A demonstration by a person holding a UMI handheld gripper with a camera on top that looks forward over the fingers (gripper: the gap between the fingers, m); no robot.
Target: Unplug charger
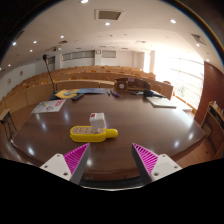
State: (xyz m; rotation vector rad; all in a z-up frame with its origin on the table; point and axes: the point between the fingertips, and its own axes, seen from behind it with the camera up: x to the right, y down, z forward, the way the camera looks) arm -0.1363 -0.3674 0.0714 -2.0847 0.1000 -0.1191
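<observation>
A yellow power strip (92,132) lies on the dark brown table (140,115), just ahead of my fingers and a little left of the middle. A white charger (97,121) is plugged into it and stands upright on its right half. My gripper (112,160) is open and empty, its two pink pads (75,157) spread wide, with a stretch of bare table between them and the strip.
The table is large and oval-shaped. Papers (48,105) lie at its far left, a blue and yellow object (70,94) beyond them, a sheet (161,102) at the far right. Wooden desks line the back wall; bright windows (185,75) are on the right.
</observation>
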